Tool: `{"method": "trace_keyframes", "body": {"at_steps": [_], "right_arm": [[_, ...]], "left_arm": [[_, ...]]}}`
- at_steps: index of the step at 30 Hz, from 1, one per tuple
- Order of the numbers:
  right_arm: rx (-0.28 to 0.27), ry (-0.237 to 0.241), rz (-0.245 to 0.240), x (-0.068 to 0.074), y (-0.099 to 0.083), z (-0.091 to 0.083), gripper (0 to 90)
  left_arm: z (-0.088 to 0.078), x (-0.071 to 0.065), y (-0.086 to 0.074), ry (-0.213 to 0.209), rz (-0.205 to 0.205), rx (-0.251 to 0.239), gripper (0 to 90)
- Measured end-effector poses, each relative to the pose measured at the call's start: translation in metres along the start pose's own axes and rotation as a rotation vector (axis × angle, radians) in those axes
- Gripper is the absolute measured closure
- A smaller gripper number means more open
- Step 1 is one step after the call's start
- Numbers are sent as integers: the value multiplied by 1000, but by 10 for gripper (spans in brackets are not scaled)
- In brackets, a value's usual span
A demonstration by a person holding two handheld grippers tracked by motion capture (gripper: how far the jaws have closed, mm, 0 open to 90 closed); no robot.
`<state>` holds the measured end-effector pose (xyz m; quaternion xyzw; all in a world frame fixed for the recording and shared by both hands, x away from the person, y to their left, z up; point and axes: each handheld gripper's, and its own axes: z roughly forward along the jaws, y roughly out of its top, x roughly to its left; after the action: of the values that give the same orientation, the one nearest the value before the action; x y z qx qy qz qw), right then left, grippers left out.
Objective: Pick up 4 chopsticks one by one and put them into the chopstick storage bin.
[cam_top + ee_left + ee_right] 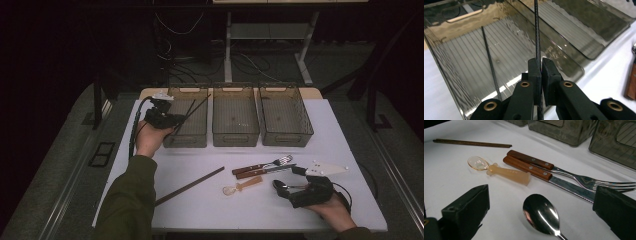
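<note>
Right hand-held gripper (289,186) rests at 5 o'clock on the bench (345,200), jaws open around the metal spoon (541,215). Left hand-held gripper (179,118), at 10 o'clock, is clamped on a black chopstick (537,37) above the left bin (187,136).

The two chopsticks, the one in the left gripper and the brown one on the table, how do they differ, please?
The black chopstick is clamped in the shut left gripper and raised over the left bin, while the brown chopstick lies flat on the white table, untouched. The black one looks thin and textured; the brown one looks thicker and plainer. Both are long, straight sticks.
</note>
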<state>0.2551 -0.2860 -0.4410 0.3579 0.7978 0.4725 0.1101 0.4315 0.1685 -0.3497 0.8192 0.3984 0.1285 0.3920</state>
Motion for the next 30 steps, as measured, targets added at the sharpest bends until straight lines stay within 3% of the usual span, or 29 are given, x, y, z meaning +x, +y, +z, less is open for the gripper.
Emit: {"method": "trace_keyframes", "body": {"at_steps": [14,22,28,30], "right_arm": [[-1,5,-2,0,0,0,11],[0,10,-2,0,0,0,11],[-3,12,0,0,0,0,11],[-4,13,1,1,0,0,11]], "left_arm": [[21,20,16,57,-25,-10,860],[37,30,12,93,-62,1,859],[48,29,8,117,-45,34,859],[50,29,6,123,-56,45,859]]}}
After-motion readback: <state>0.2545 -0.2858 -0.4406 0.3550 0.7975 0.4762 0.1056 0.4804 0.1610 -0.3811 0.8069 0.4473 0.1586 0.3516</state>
